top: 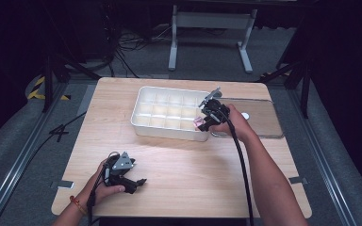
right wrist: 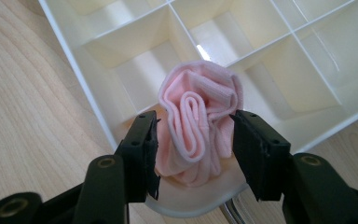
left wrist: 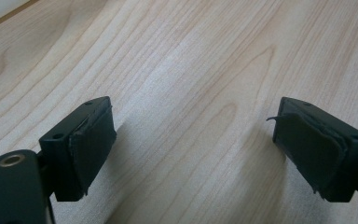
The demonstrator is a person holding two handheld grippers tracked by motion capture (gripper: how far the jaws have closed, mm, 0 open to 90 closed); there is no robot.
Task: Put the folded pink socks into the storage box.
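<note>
A rolled pink sock (right wrist: pixel 198 107) sits in the corner compartment of a white divided tray (right wrist: pixel 74 60), at the tray's (top: pixel 169 132) near right corner in the high view. My right gripper (right wrist: pixel 196 119) straddles the sock (top: pixel 197 122); its jaws stand on either side of the roll without squeezing it. Seen from above, that gripper (top: pixel 201 123) reaches in from the right. My left gripper (top: pixel 139 183) rests low over the table's near left part. Its jaws (left wrist: pixel 191 121) are wide apart over bare wood with nothing between them.
The wooden table (top: pixel 193 165) carries the tray at its far middle. A clear flat lid (top: pixel 264 122) lies right of the tray, under my right hand. The tray's other compartments look empty. Beyond the table are a floor with cables and a metal stand.
</note>
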